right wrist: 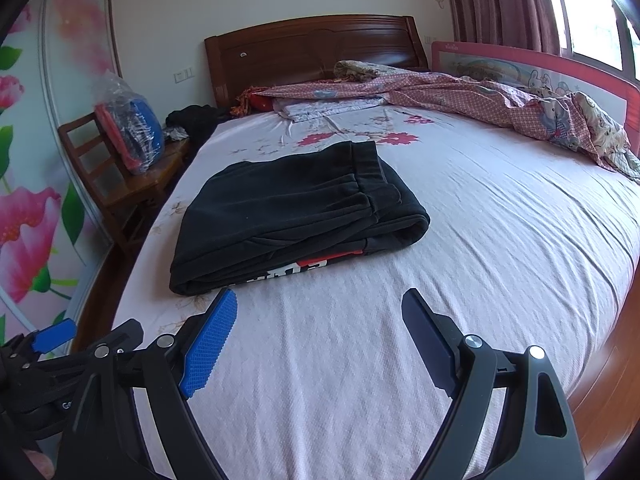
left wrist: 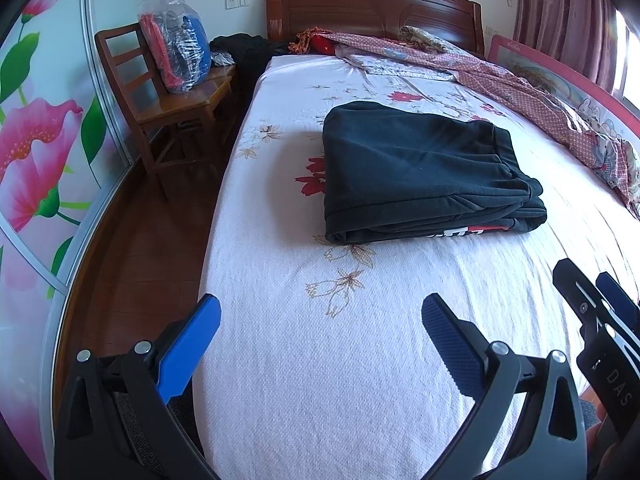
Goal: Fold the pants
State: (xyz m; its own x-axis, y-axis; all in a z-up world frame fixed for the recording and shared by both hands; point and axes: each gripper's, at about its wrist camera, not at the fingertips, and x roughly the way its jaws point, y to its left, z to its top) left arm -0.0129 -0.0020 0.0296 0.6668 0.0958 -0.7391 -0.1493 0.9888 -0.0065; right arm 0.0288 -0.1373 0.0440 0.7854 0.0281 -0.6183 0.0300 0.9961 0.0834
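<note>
Pants (left wrist: 424, 172) lie on the bed (left wrist: 360, 360), already a compact multi-layer rectangle; waistband on top at the far-right side, red-and-white print peeking from the near edge; judging by that, folding looks done or nearly so.

Left gripper (left wrist: 320, 316): fingers spread wide, nothing between them; hangs over the sheet on the near side of the pants, well apart from them. Right gripper (right wrist: 316, 312): fingers also spread wide and empty; its left fingertip (right wrist: 224, 304) sits just beside the near-left corner of the pants, but I can't tell if it touches.

Both grippers sit side by side on the near side of the pants, each visible at the edge of the other's view; likely backed off so the stack lies undisturbed, or staged to square up the near edge.

Landmark = pants: chair (left wrist: 160, 92) with a plastic bag of clothes (left wrist: 176, 36) to their left, off the bed; headboard (left wrist: 372, 8) beyond them; crumpled patterned quilt (right wrist: 480, 92) beyond and to their right, well apart, so it leaves flat sheet around the stack.

Judgement: if anything remains, it's a light tidy of the near edge where layers splay; risk is dragging the top layer off.
</note>
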